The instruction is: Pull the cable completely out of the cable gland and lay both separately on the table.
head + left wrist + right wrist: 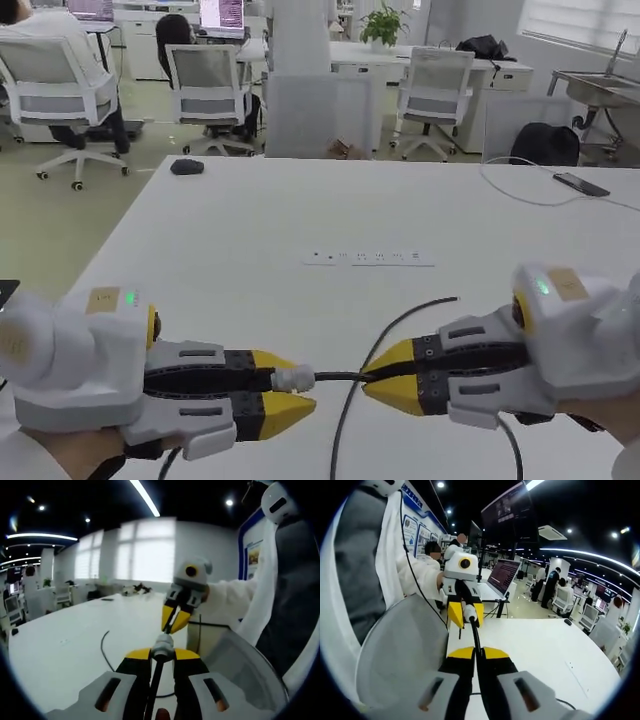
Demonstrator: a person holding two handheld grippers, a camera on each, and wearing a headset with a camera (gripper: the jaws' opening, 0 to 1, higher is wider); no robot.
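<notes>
A: What do we see in our left gripper (298,383)?
B: We see the gland (293,378). It is small and pale. The two yellow jaws are almost closed and pinch it from both sides.
A: And our right gripper (372,379)?
B: Its jaws are closed tight on the cable (338,377). The cable is thin and black.
A: Where does the cable go?
B: One end goes into the gland. We see a short straight bit run from the gland to the right gripper. The two grippers point at each other, tip near tip, with that bit between them.
A: And the rest of it?
B: We see more of it on the table (250,220). It lies on the white top in a long bend near the right gripper.
A: What do we see in the left gripper view?
B: The gland sits right between our jaws. The right gripper faces us just past it. A black line runs back between our jaws too.
A: And in the right gripper view?
B: The cable goes up from our closed jaws to the gland in the left gripper.
A: What else is on the table?
B: A power strip (369,258) lies in the middle, well apart from the grippers. We see a mouse (187,167) at the far left edge and a phone (580,184) at the far right.
</notes>
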